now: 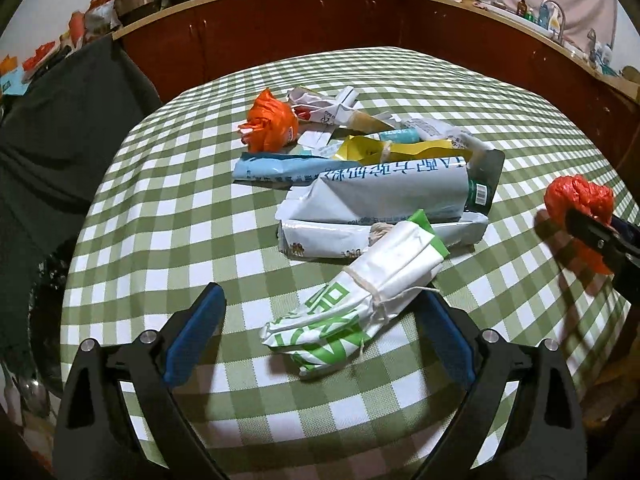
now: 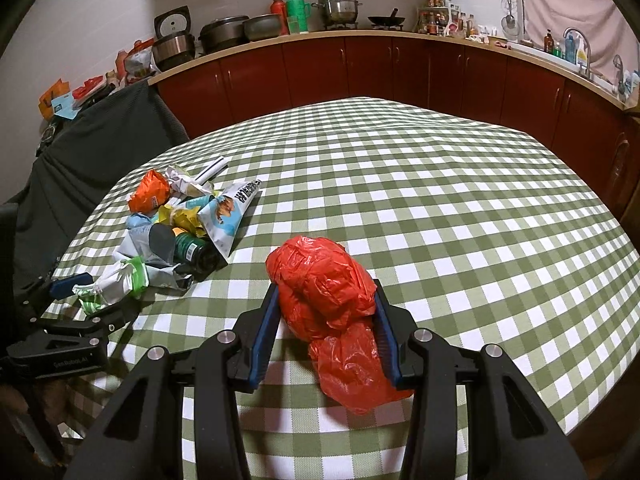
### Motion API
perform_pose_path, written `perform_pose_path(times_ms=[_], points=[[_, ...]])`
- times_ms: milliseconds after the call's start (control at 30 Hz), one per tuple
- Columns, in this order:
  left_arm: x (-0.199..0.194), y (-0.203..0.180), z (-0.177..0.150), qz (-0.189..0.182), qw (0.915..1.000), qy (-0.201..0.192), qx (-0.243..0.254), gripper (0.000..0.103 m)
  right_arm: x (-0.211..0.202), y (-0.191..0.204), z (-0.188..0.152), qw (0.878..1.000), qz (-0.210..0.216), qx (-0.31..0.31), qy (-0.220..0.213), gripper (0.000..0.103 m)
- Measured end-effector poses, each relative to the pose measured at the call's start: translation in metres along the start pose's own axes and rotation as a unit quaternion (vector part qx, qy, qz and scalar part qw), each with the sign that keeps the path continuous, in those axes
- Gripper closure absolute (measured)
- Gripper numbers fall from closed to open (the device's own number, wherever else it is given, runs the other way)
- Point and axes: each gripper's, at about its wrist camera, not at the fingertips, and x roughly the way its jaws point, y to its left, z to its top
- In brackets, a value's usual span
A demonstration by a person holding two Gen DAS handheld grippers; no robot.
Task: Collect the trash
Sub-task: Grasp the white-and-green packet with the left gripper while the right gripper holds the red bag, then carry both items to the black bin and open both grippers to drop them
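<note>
Item 1: table, green-and-white check cloth; kitchen counter w/ pots behind the far edge.

Item 2: red plastic bag, crumpled, clamped between the blue pads of the right gripper; jaws part-closed on it, tail of bag hanging out toward the near edge. Seen also from the left wrist cam at the right edge of the tabletop.

Item 3: left gripper, jaws set wide, nothing pinched. White-and-green wrapper lies between the fingers, tied w/ string; contact w/ right pad can't be told, left pad apart from it.

Item 4: trash pile, mid-tabletop toward the left edge, just beyond the wrapper. Incl. white pouch w/ dark print, light-blue packet, yellow packet, orange bag at the far-left end of the pile.

Item 5: dark cloth draped over smth. off the left edge of the table.
</note>
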Motion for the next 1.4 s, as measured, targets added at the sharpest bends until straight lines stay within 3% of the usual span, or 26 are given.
perform_pose_path(times_ms=[67, 133, 333, 600, 900, 1200, 1400], points=[[-0.003, -0.003, 0.001, -0.009, 0.9999, -0.006, 0.005, 0.026, 0.000, 0.000, 0.000, 1.000, 0.000, 0.000, 0.000, 0.059], [-0.005, -0.005, 0.001, -0.017, 0.9998, -0.009, 0.009, 0.045, 0.000, 0.000, 0.000, 1.000, -0.001, 0.000, 0.000, 0.059], [-0.012, -0.008, -0.002, -0.028, 0.9995, -0.009, 0.013, 0.074, 0.000, 0.005, -0.002, 1.000, 0.000, -0.002, -0.001, 0.059], [-0.029, 0.003, -0.013, -0.029, 0.9992, -0.027, -0.007, 0.075, -0.008, 0.016, -0.002, 1.000, 0.005, -0.013, -0.008, 0.059], [-0.065, 0.039, -0.022, 0.011, 0.9957, -0.069, -0.061, 0.075, -0.019, 0.047, 0.006, 0.998, 0.031, -0.039, -0.027, 0.059], [-0.100, 0.107, -0.033, 0.097, 0.9789, -0.102, -0.148, 0.075, -0.017, 0.115, 0.022, 0.990, 0.106, -0.086, -0.041, 0.059], [-0.113, 0.154, -0.045, 0.145, 0.9643, -0.110, -0.193, 0.075, -0.015, 0.174, 0.034, 0.976, 0.168, -0.127, -0.058, 0.059]])
